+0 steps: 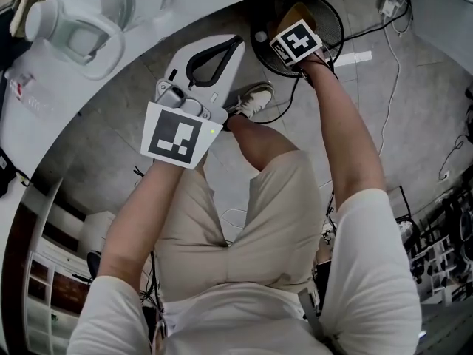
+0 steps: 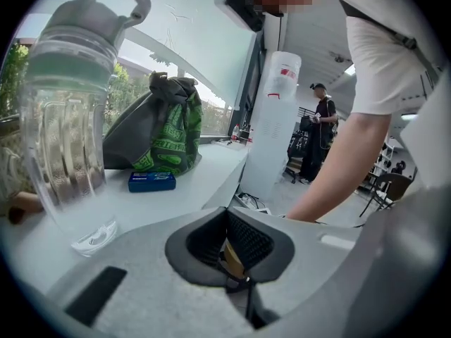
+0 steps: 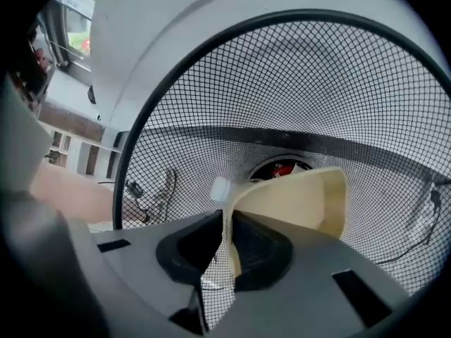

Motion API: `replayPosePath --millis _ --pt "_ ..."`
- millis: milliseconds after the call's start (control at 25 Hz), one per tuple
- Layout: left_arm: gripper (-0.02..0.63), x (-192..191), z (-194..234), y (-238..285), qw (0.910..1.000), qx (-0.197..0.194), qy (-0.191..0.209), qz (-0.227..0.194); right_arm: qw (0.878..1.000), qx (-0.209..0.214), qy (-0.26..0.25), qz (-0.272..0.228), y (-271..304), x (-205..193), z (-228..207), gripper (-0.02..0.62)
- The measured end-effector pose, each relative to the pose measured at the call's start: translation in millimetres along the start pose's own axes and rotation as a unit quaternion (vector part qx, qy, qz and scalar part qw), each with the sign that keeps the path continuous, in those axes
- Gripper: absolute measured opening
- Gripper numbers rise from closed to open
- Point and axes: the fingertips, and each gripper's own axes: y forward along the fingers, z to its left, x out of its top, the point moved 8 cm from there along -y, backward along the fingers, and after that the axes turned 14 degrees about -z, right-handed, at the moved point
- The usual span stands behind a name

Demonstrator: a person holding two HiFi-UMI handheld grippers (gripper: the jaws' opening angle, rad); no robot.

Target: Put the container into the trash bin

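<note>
Jaws of right gripper point(image 3: 227, 243) pinching thin beige container point(image 3: 304, 201), black mesh bin point(image 3: 317, 83)

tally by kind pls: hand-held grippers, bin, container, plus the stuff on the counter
Hand-held grippers: 2 (left hand-held gripper, right hand-held gripper)
Mesh trash bin: 1
Beige container: 1
Clear bottle: 1
Grey-green bag: 1
Blue box: 1
Total: 7
</note>
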Motion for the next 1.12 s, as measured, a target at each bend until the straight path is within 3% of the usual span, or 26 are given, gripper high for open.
replayPosePath --millis 240,440,600,720,880,1120 --pt "0.016 2 -5 -4 0.9997 -0.017 0.014 0.005 1.0 -0.004 0.003 -0.01 -7 -2 2 0.052" --pt "0.017 5 -13 -9 0.9994 -0.029 0.005 0.015 1.0 -0.014 0.003 -0.026 -21 -2 3 0.143" --pt "0.016 25 -16 -17 0.9991 -0.038 0.013 0.017 0.998 -0.039 -0.002 -0.054 -52 8 9 0.161" --pt "0.016 53 -23 -25 0.9987 -0.044 0.018 0.018 0.997 -0.047 0.012 -0.066 -86 16 20 0.153" --pt "0.016 103 -33 -35 0.9981 -0.055 0.026 0.011 0.996 -0.048 0.025 -0.072 -135 31 39 0.084" --pt "0.017 192 -29 -56 0.9981 -0.042 0.043 -0.015 0.992 -0.064 0.03 -0.106 -209 64 68 0.066"
